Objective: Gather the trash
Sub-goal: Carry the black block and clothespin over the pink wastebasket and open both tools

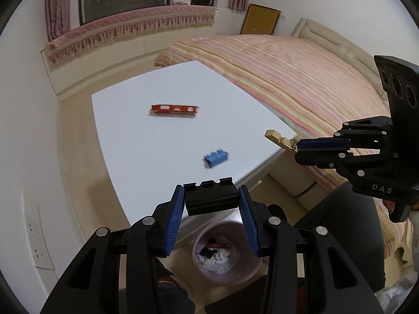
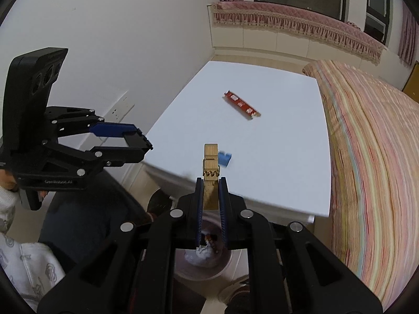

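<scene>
My left gripper [image 1: 211, 201] is shut on a black plastic block [image 1: 210, 196], held above the near edge of the white table [image 1: 146, 141]. My right gripper [image 2: 211, 196] is shut on a wooden clothespin [image 2: 210, 172]; in the left wrist view the clothespin [image 1: 279, 138] sticks out of that gripper [image 1: 299, 149] at the table's right corner. A red wrapper [image 1: 175, 109] and a small blue block [image 1: 216, 158] lie on the table. The pink trash bin [image 1: 222, 255] stands on the floor below both grippers, with white and dark scraps inside.
A bed with a striped cover [image 1: 301, 78] runs along the table's right side. A white wall with sockets [image 1: 36, 235] borders the left. A pink-covered window bench [image 1: 131, 28] is at the back. The person's dark legs [image 1: 348, 225] and sleeve [image 2: 23, 267] are beside the bin.
</scene>
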A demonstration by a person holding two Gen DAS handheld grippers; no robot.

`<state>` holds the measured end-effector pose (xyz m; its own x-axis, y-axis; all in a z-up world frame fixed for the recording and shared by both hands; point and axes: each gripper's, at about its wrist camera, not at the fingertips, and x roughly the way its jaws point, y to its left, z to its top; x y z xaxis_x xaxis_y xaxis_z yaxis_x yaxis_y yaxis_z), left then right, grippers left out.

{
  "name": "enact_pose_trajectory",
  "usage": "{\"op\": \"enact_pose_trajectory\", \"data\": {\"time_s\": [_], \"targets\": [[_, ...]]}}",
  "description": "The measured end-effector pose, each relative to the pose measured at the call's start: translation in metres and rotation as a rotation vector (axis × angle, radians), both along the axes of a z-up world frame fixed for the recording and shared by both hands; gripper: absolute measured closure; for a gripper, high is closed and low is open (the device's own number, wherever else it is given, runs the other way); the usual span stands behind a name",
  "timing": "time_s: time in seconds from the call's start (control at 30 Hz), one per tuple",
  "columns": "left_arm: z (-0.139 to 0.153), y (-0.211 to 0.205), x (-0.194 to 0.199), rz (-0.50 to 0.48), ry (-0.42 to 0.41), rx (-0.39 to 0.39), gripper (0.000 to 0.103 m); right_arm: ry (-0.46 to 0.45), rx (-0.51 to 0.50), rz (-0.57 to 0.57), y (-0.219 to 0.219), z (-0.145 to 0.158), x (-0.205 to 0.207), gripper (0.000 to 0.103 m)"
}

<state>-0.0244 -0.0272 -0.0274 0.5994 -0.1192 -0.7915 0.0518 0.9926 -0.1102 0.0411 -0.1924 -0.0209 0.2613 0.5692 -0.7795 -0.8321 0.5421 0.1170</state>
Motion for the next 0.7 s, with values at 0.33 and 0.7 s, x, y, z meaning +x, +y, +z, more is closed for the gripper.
{"op": "enact_pose_trajectory", "data": {"time_s": [0.33, 0.7], "targets": [[-0.01, -0.021, -0.027, -0.058, 0.028, -0.02, 0.062, 0.054, -0.007, -0.01, -0.023, -0.016, -0.035, 0.092], [-0.011, -0.029, -0.039, -0.081, 0.041, -0.021, 0.062, 0.067, -0.011, 0.001, -0.027, -0.02, -0.049, 0.092]]}}
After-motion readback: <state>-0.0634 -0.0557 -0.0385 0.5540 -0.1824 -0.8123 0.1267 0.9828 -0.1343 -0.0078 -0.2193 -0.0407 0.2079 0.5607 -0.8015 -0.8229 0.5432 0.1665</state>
